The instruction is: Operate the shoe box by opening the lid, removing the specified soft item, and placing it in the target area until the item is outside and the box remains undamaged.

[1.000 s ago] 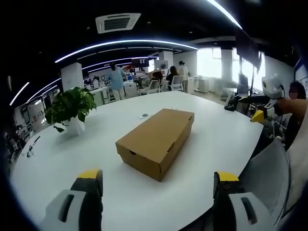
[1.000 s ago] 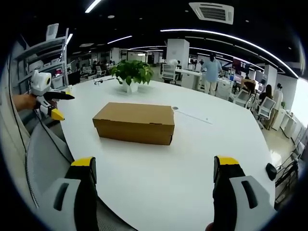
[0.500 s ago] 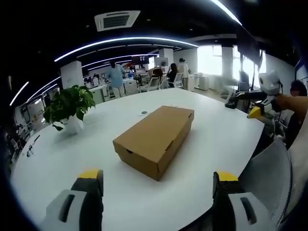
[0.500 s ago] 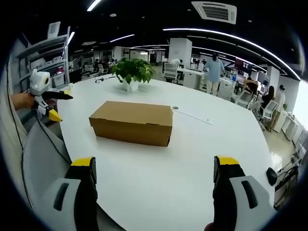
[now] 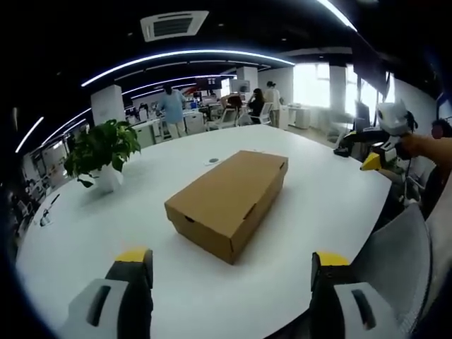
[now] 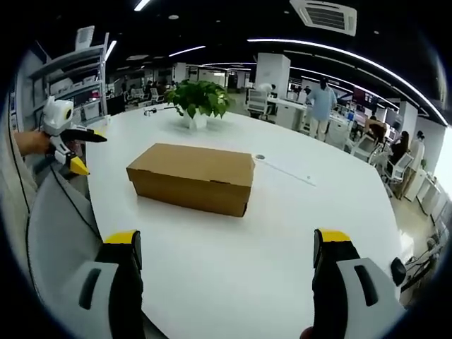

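A closed brown cardboard shoe box (image 5: pixel 227 199) (image 6: pixel 192 176) lies on the white round table (image 5: pixel 318 212) (image 6: pixel 282 233), lid down. My left gripper (image 5: pixel 229 272) is open, its yellow-tipped jaws wide apart and short of the box's near end. My right gripper (image 6: pixel 226 251) is open too, hovering over the table in front of the box's long side. In the left gripper view the right gripper (image 5: pixel 378 145) shows at the far right, held in a hand. In the right gripper view the left gripper (image 6: pixel 67 138) shows at the far left.
A potted green plant (image 5: pixel 102 152) (image 6: pixel 198 102) stands on the table beyond the box. A grey mesh chair back (image 5: pixel 395 261) (image 6: pixel 56 233) is at the table's edge near me. People, desks and chairs (image 6: pixel 321 106) fill the office behind.
Both cameras have shifted slightly, so the box sits a little nearer and more central in each view. The box itself has not moved and both grippers stay open.
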The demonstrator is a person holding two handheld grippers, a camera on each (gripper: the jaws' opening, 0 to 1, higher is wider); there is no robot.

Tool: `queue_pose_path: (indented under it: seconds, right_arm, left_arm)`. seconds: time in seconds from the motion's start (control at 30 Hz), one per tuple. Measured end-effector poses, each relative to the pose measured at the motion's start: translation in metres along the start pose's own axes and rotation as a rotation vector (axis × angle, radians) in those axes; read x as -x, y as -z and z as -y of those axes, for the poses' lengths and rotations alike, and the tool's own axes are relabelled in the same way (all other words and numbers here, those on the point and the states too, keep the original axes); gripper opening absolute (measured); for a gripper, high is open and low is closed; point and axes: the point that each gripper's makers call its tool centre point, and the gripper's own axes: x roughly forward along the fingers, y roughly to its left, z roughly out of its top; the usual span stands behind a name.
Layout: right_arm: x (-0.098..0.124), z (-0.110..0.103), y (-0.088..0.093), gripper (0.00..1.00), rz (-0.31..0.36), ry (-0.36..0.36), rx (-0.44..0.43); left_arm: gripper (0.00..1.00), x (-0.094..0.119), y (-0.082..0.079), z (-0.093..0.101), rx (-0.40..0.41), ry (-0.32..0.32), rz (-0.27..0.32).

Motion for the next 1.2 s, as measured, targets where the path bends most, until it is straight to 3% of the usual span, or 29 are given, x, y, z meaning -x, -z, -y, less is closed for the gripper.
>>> queue_pose_path:
  seconds: [0.47,1.2]
  right_arm:
    - [-0.011,0.010,0.000,0.96,-0.020,-0.037,0.029]
    - [-0.042,0.029,0.003,0.96,-0.061,-0.129,0.087]
  left_arm:
    - [0.92,-0.010,-0.001,-0.003,0.022,-0.034,-0.005]
    - [0.90,-0.038,-0.001,-0.004,0.004,-0.031,-0.046]
